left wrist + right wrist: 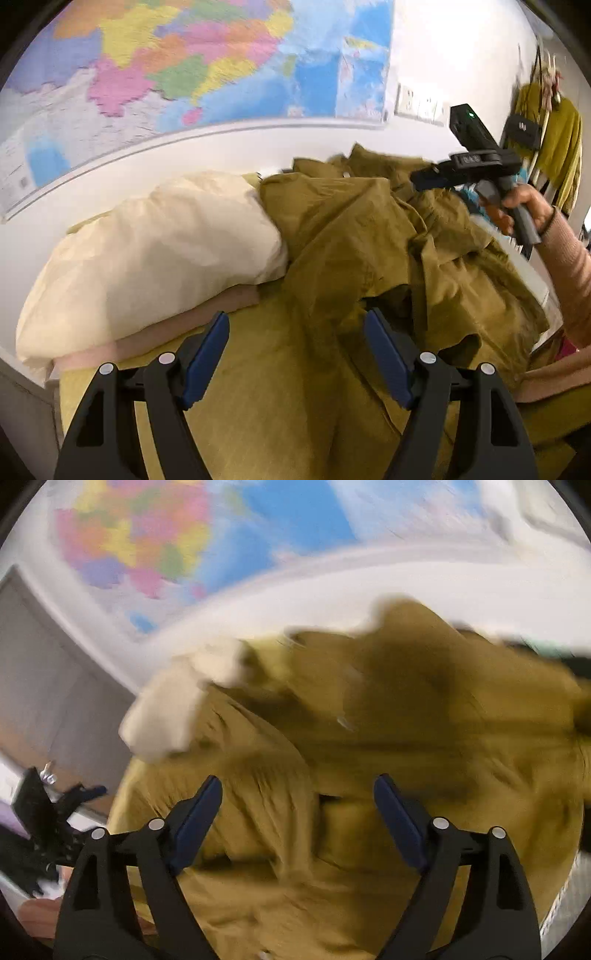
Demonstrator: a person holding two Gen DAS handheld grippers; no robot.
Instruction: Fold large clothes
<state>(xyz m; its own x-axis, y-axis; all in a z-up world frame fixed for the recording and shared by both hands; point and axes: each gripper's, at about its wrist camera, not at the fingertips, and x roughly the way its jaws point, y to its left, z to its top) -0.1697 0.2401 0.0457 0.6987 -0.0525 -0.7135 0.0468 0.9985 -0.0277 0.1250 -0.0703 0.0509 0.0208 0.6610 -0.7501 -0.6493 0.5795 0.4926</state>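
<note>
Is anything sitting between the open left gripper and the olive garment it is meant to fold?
Nothing visible does. The left gripper is open just above the olive garment, which lies crumpled on the bed right under its fingers. The cream pillow lies off to the side, touching the garment's edge but not across the approach.

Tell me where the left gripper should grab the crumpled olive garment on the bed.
Probably the raised fold edge of the olive garment just ahead of the open left gripper. Come from the near side, low: that lip stands off the bed, shadowed underneath.
</note>
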